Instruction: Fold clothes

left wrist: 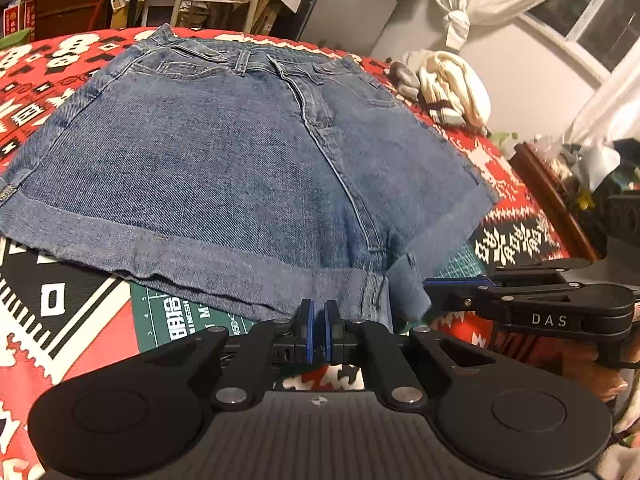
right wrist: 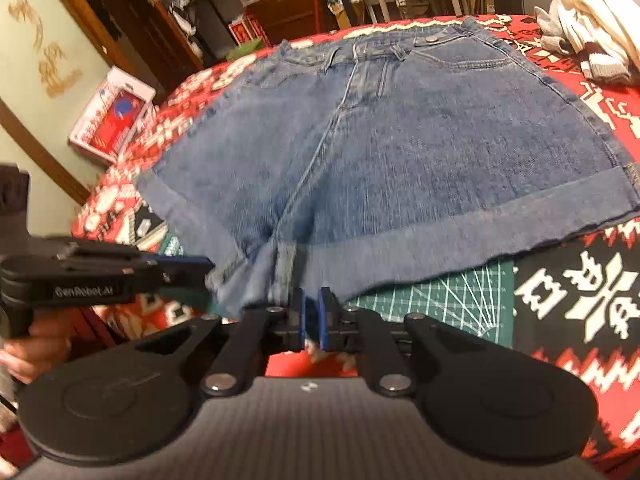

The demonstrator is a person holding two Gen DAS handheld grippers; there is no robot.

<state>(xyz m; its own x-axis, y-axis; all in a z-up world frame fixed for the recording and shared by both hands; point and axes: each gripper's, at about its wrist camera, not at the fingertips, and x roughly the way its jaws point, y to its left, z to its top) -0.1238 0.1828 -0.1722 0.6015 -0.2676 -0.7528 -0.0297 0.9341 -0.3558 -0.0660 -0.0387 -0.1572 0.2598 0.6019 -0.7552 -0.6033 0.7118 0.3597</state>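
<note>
Two hand-held grippers, left (left wrist: 319,322) and right (right wrist: 311,312), sit nearly closed, holding nothing, at the near hem of the shorts (left wrist: 240,152) spread ahead. Risk: pinching one denim layer, so the fold drags crooked.

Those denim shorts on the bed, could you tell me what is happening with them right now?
A person with a handheld gripper in each hand is starting to fold the denim shorts, which lie flat and unfolded on a red patterned blanket. Both grippers sit at the near hem by the crotch: the left gripper and the right gripper each have their jaws nearly closed. Whether either pinches fabric is unclear. A cream garment lies beyond.
</note>
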